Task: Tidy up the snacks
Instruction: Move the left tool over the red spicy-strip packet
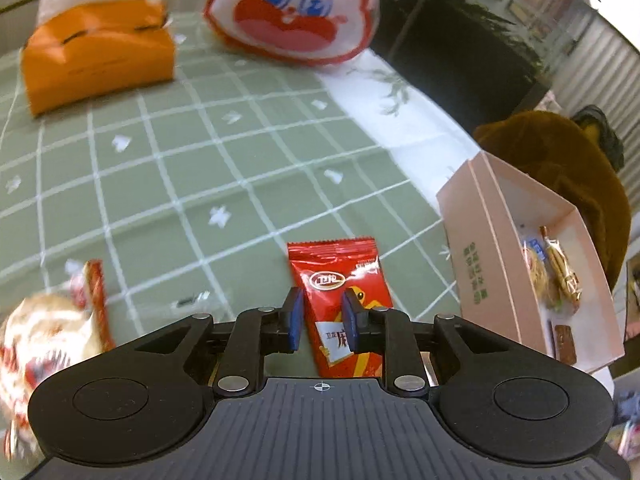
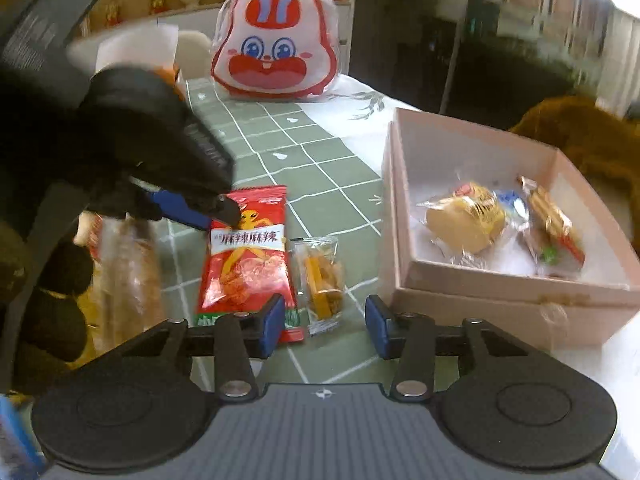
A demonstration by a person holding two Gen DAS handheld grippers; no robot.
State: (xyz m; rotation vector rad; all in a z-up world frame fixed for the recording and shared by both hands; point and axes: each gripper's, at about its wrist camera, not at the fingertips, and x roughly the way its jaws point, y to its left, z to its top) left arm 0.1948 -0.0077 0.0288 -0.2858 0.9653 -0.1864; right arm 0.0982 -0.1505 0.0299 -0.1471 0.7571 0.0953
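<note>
The left gripper (image 1: 322, 320) is pinching a red snack packet (image 1: 340, 296), its blue pads (image 1: 297, 318) pressing in on either side of the wrapper, which is lying on the green checked tablecloth (image 1: 160, 160) just beside the pink cardboard box (image 1: 472, 248). From the right wrist camera, the same left gripper (image 2: 230, 210) is reaching in from the box's far side, its tips sitting on the upper end of the red packet (image 2: 246, 256).

The right gripper (image 2: 325, 326) is hovering with its fingers spread and nothing between the pads; below it, a small clear-wrapped orange snack (image 2: 322, 276) is lying on the cloth between the red packet and the pink box (image 2: 472, 292), touching neither pad.

Inside the box, a clear-wrapped yellowish pastry (image 2: 464, 220) is resting near the middle, with a striped red-and-gold wrapped snack (image 2: 554, 224) against the wall farthest from the red packet.

Beyond the box, a white-and-red rabbit-face bag (image 2: 276, 56) is standing upright at the far edge of the cloth. In the left wrist view an orange tissue box (image 1: 100, 56) is sitting well apart from the pink box, next to the rabbit bag (image 1: 292, 12). A blurred red-and-white wrapped snack (image 1: 48, 336) is lying on the side of the red packet away from the box. A brown plush thing (image 1: 560, 160) is showing just behind the box.
</note>
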